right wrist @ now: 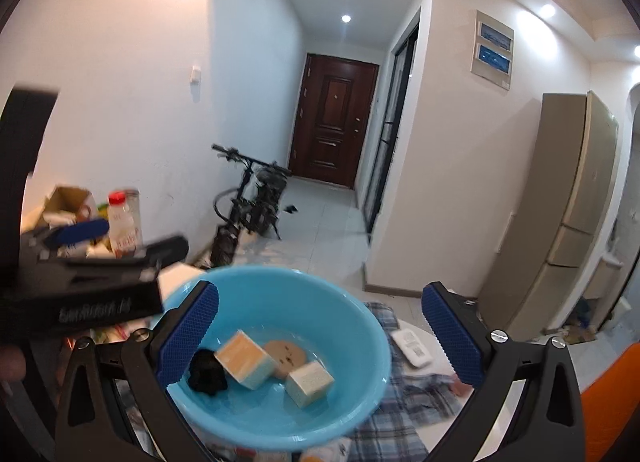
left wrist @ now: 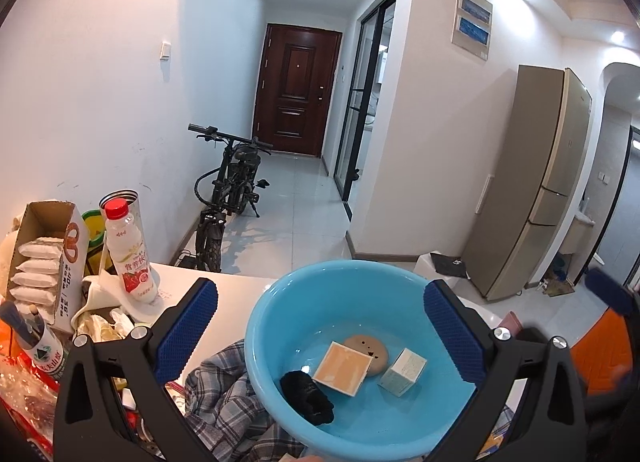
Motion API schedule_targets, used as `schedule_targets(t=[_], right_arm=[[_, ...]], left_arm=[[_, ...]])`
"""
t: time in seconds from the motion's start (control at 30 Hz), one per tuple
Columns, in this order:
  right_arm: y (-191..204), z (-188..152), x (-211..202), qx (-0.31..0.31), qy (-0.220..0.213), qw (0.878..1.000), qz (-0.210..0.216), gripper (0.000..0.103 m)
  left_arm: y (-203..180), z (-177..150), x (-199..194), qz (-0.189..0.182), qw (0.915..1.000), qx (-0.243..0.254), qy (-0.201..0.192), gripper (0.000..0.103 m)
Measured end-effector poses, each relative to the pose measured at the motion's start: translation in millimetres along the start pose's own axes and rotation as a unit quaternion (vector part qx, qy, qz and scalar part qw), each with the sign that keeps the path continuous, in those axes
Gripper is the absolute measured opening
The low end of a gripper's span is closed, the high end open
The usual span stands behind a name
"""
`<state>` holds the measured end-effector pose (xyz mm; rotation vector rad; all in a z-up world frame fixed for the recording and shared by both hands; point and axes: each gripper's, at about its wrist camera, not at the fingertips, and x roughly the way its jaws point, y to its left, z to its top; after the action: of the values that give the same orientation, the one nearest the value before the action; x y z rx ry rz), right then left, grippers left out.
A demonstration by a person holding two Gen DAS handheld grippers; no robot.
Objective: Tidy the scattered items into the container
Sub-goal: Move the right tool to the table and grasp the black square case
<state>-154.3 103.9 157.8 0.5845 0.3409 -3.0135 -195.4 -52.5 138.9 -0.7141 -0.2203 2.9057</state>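
Four items already sit in the blue basin [left wrist: 264, 326], between and just ahead of both sets of jaws: two small cartons, a brown disc, a black knit piece. Left gripper [left wrist: 320, 326] and right gripper [right wrist: 320, 326] jaws wide, holding nothing. White remote [right wrist: 412, 348] on the plaid cloth [right wrist: 404, 406], just inside right jaw: light, rigid, slick; take it across its narrow sides.

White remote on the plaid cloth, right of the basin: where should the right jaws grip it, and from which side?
Grip the white remote across its narrow width near mid-length, coming from above. It lies flat on the plaid cloth, long and slim, clear of the blue basin, so only its long edges are graspable. The right gripper is open.
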Motion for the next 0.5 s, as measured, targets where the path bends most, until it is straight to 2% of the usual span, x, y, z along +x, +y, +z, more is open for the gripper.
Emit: schedule_targets(t=[0.13,0.23,0.37,0.5], right_arm=[[6.8,-24.0,-15.8,-0.019,0.022,0.999,0.013,0.103],[4.4,-65.2,-23.3,-0.011,0.057,0.998,0.033,0.103],[-11.1,-143.5,-34.7,0.074,0.132,0.983,0.107,0.103],[-10.8,-201.6,-38.5,0.086,0.182,0.975,0.092,0.103]], left_arm=[[-6.1,-1.8,-0.2,-0.01,0.9999,0.008,0.004,0.103],[-10.2,-2.8,-1.9,-0.014,0.9998,0.014,0.004,0.103],[-15.6,-2.4,-3.1,-0.02,0.9996,0.022,0.003,0.103],[-16.9,-2.6,-2.2,-0.021,0.9995,0.023,0.004,0.103]])
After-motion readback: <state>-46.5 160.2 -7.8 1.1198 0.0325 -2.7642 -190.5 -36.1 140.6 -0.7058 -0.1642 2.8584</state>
